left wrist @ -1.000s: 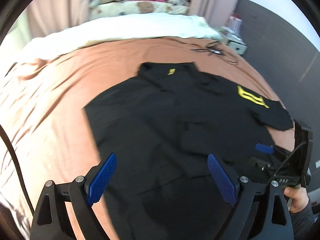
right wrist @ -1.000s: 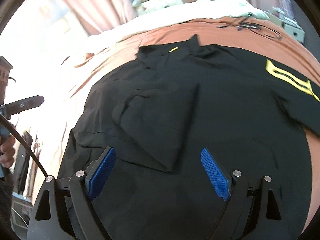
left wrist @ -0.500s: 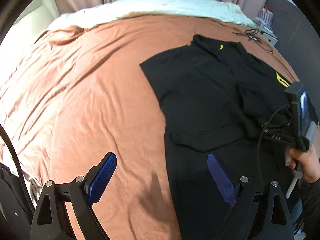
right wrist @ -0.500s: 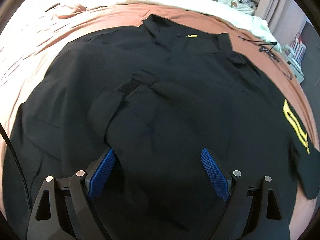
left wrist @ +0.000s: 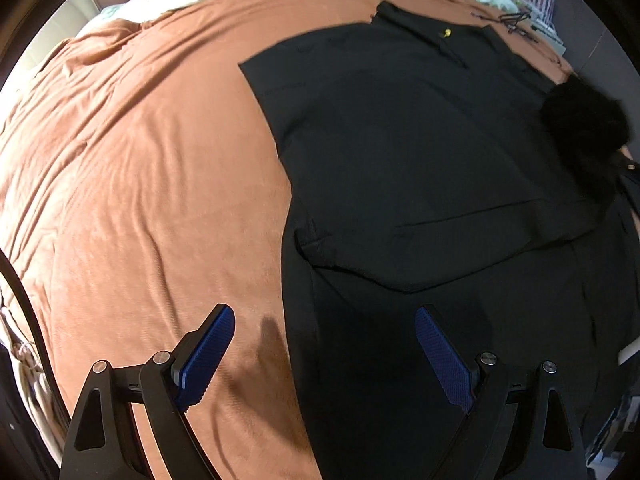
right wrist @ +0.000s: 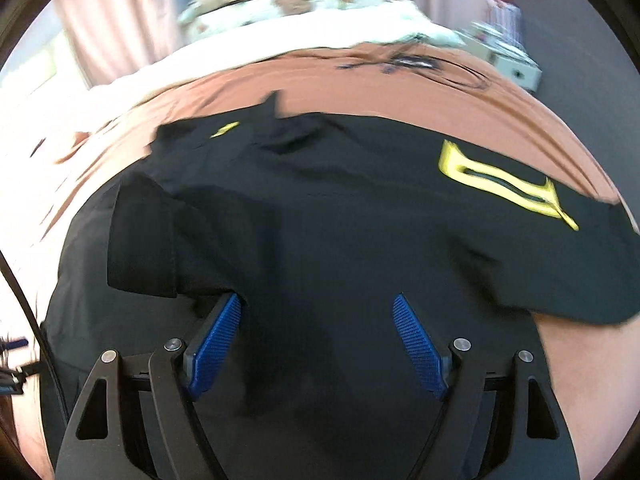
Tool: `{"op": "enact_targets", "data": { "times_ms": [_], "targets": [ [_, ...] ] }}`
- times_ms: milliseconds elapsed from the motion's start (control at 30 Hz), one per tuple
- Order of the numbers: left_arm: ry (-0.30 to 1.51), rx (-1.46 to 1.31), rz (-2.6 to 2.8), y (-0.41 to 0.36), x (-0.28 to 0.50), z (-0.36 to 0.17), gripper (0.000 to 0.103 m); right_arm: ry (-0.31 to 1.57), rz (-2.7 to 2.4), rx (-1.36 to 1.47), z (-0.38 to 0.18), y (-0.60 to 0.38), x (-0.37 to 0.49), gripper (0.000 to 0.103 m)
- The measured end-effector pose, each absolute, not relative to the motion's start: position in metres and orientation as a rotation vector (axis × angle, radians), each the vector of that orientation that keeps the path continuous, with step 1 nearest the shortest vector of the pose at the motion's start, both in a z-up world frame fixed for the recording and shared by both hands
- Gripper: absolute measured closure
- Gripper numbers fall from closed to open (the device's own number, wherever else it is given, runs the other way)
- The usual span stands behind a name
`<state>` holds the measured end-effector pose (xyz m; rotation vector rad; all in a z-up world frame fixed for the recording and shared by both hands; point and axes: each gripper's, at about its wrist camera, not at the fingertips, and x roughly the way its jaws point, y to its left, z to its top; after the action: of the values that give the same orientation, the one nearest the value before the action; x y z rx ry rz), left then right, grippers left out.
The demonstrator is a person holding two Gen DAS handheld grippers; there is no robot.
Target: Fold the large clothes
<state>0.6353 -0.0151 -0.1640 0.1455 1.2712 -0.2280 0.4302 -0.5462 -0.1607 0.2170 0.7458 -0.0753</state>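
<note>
Under the left gripper [left wrist: 324, 360] the side edge of the black shirt [left wrist: 420, 168] is running, so one blue pad [left wrist: 208, 354] is hanging over the bare brown bedcover [left wrist: 140, 168] and the other pad is over black cloth. Its jaws are standing wide and are holding nothing. The right gripper [right wrist: 316, 344] is hovering over the mid body of the shirt [right wrist: 320, 220]; its jaws are closing, but nothing is pinched betw. them yet, cloth is only lying below. Just beyond its left pad [right wrist: 216, 344] the sleeve [right wrist: 144, 244] is already lying folded inward. Farther to the right, the other sleeve with the yellow mark [right wrist: 504, 184] is still spreading out flat. Shirt's long axis is going away from both grippers, hem near, collar [left wrist: 440, 36] far. So I think the left hand is nearer to the hem corner on its side, and the right one is nearer to the unfolded sleeve.
</note>
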Motion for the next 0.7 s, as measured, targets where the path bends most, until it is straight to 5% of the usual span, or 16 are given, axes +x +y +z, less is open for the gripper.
{"op": "enact_targets", "data": {
  "times_ms": [267, 467, 700],
  "targets": [
    [1.28, 0.142, -0.192, -0.002, 0.631, -0.18, 0.015, 0.773, 0.012, 0.583, -0.204, -0.624, 0.403, 0.025],
    [1.268, 0.104, -0.216, 0.003, 0.629, -0.182, 0.038, 0.794, 0.117, 0.707, -0.237, -0.638, 0.41, 0.026],
    [1.245, 0.092, -0.207, 0.0, 0.641, -0.188, 0.054, 0.787, 0.1, 0.667, -0.24, -0.635, 0.449, 0.095]
  ]
}}
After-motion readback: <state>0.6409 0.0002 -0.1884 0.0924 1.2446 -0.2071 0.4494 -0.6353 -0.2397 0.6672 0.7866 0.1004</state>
